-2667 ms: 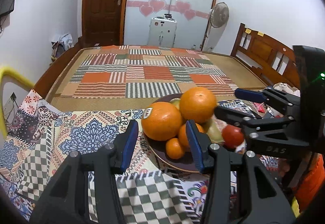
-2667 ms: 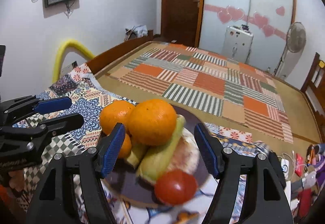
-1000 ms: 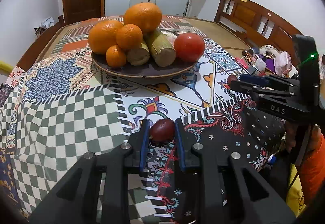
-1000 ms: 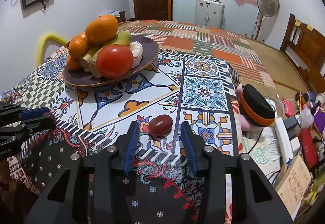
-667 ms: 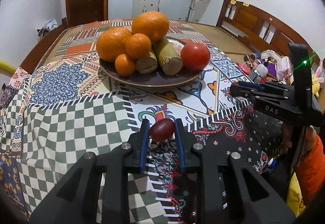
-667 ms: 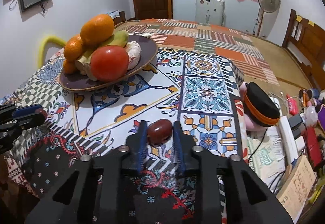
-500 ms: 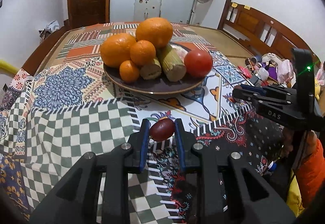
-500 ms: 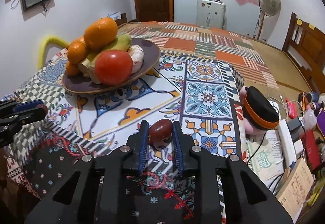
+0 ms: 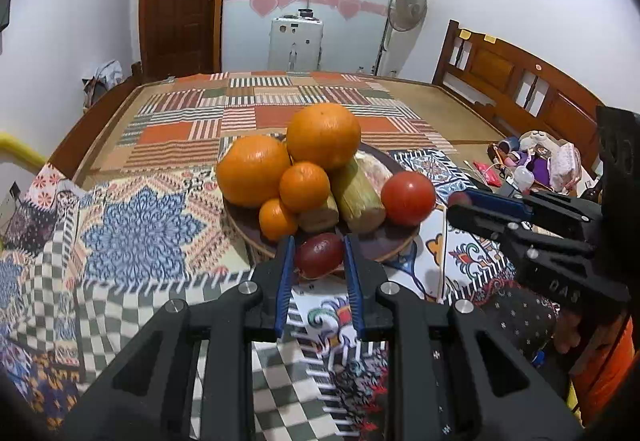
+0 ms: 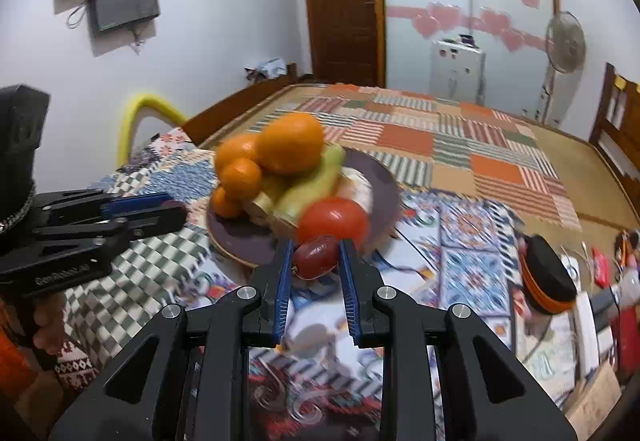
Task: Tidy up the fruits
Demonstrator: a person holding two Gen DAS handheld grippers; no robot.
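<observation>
A dark plate (image 9: 396, 241) on the patterned tablecloth holds several oranges (image 9: 323, 136), pale green stalks (image 9: 358, 195) and a red tomato (image 9: 408, 197). My left gripper (image 9: 318, 255) is shut on a dark red jujube (image 9: 319, 255), held just in front of the plate's near rim. My right gripper (image 10: 315, 256) is shut on another dark red jujube (image 10: 316, 256), held just before the plate (image 10: 236, 237) and the tomato (image 10: 333, 221). The right gripper shows at the right of the left wrist view (image 9: 460, 201); the left gripper shows at the left of the right wrist view (image 10: 176, 211).
The table stands against a bed with a striped patchwork mat (image 9: 240, 113). A black and orange round case (image 10: 548, 281) and small clutter (image 9: 536, 165) lie at the right. A yellow chair back (image 10: 140, 113) stands at the left. A wooden headboard (image 9: 520, 81) is at the right.
Both grippers have carried their jujubes forward and up to the plate, which now looms closer in both views. The right wrist view is blurred by motion.
</observation>
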